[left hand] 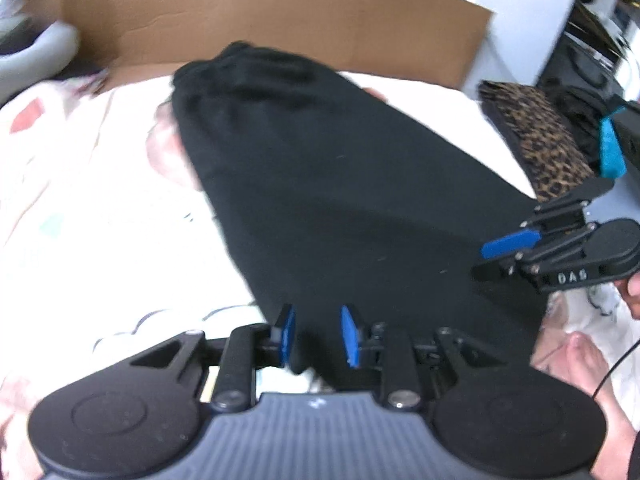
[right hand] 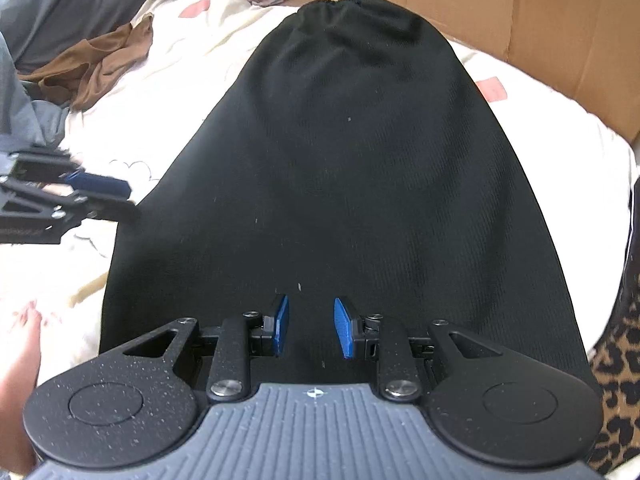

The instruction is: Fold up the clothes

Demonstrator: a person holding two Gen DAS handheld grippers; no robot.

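A black garment lies flat on the bed, its gathered elastic waistband at the far end and its wide hem toward me. In the left wrist view the same garment runs diagonally. My left gripper hovers over the hem's near-left corner. Its blue pads stand apart with cloth showing between them, not pinched. My right gripper is over the middle of the hem, open, with nothing gripped. The right gripper also shows at the garment's right edge, and the left gripper at its left edge.
Pale patterned bedding lies under everything. A cardboard sheet stands behind the bed. Leopard-print fabric lies at the right, a brown garment and grey clothes at the far left. A person's bare foot rests near the hem.
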